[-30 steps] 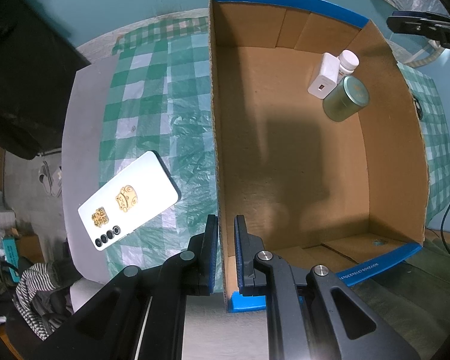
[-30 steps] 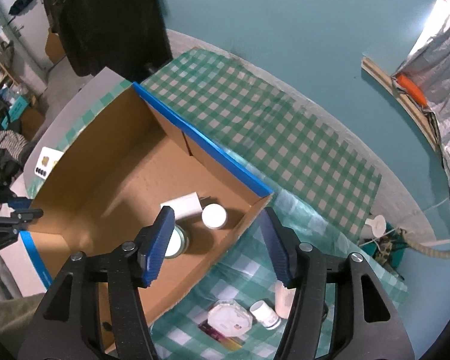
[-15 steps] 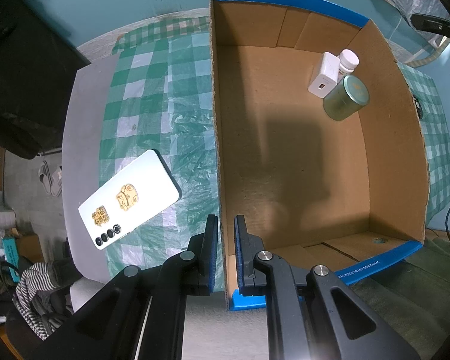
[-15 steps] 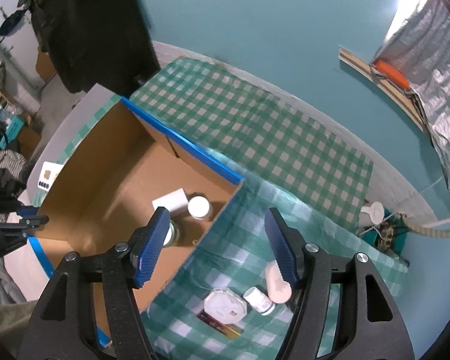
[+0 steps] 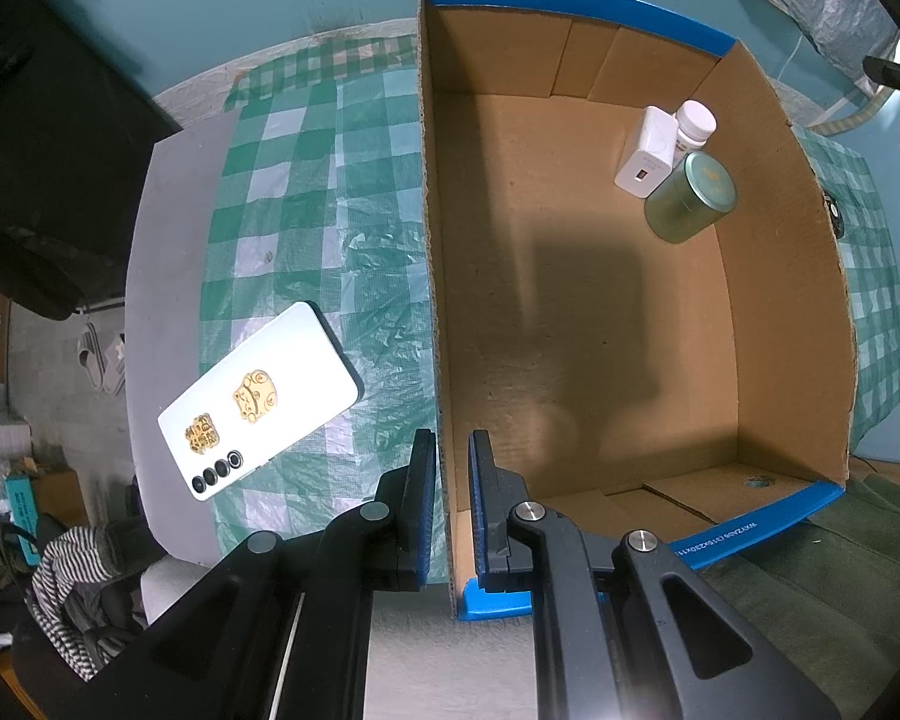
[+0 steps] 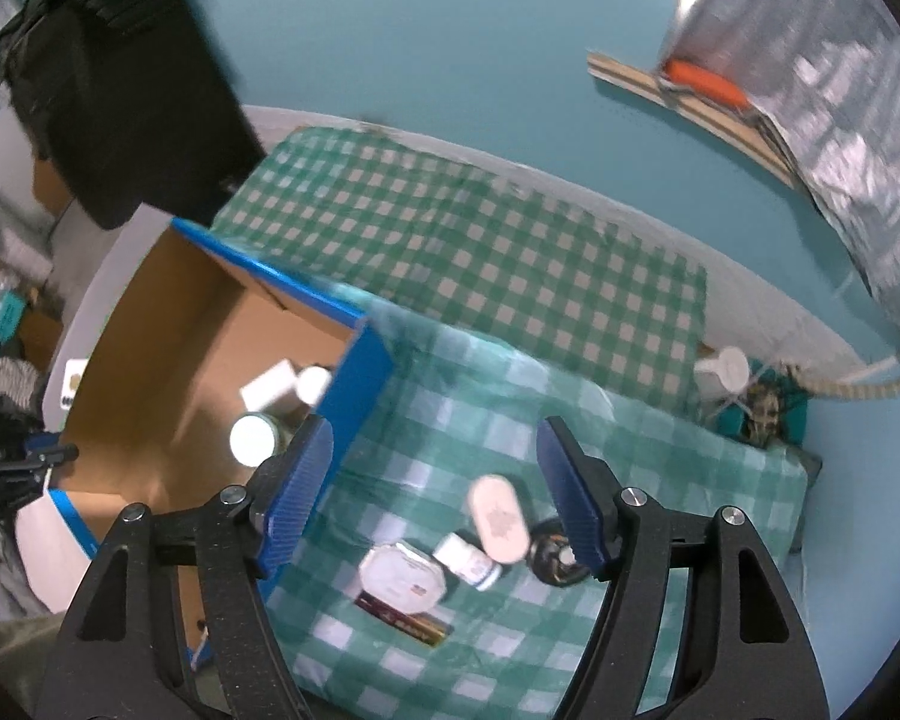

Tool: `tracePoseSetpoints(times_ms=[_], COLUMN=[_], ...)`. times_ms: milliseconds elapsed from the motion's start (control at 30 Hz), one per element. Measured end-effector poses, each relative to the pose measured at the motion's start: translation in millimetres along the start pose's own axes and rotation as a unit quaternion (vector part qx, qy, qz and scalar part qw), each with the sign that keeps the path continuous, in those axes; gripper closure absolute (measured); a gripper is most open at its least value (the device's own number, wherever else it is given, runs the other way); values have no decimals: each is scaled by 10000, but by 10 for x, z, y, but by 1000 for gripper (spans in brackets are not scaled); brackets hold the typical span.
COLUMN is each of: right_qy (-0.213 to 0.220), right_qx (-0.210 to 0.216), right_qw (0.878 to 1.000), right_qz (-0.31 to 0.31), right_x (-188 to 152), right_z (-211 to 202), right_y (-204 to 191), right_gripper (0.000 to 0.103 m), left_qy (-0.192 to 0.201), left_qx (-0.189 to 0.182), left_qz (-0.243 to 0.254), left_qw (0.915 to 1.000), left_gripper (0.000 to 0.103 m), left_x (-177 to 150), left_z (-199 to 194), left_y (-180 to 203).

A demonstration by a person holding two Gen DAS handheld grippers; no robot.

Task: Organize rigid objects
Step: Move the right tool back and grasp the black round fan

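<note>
My left gripper (image 5: 450, 498) points straight down, shut on the near left wall of the blue-edged cardboard box (image 5: 431, 240). A white charger (image 5: 645, 159), a white bottle (image 5: 693, 126) and a green tin (image 5: 690, 198) stand in the box's far right corner. My right gripper (image 6: 435, 450) hangs over the checked cloth to the right of the box (image 6: 168, 330); its jaws are opening with nothing between them. Below it lie an oval white case (image 6: 498, 519), a small white bottle (image 6: 465, 561), an octagonal white tin (image 6: 399, 576) and a dark red box (image 6: 405, 621).
A white phone (image 5: 258, 402) with gold stickers lies on the green checked cloth (image 5: 306, 192) left of the box. A black round object (image 6: 552, 552) sits beside the oval case. A white cup (image 6: 726, 369) stands beyond the table's far right edge.
My right gripper swung right, from above the box's corner to above the items on the cloth, and its jaws spread wider. My left gripper and the box stayed still.
</note>
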State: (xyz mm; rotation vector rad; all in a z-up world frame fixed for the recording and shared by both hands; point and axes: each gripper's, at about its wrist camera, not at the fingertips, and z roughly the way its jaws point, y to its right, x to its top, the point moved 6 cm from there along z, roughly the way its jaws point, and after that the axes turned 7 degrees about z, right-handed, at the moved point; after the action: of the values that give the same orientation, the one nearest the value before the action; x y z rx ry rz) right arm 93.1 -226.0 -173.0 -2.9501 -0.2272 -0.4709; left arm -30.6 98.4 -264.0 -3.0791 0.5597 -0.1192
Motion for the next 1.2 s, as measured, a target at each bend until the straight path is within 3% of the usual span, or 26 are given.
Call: tracePoseSetpoints(times_ms=[600,1200], right_qy=[-504,-1404], right_qx=[-484,-632], right_qw=[9910,9517], right_qz=[1139,2657], right_x=[-378,-834], right_z=[307,1170], right_y=[915,1475], right_gripper=[31,31], left_qy=[-16,-59], left_qx=[-3,7], left_qz=[-5,-23], left_qw=[10000,10000], left_gripper=[93,93], left_x=[3,-2], left_z=[26,34], left_y=[-5,-12])
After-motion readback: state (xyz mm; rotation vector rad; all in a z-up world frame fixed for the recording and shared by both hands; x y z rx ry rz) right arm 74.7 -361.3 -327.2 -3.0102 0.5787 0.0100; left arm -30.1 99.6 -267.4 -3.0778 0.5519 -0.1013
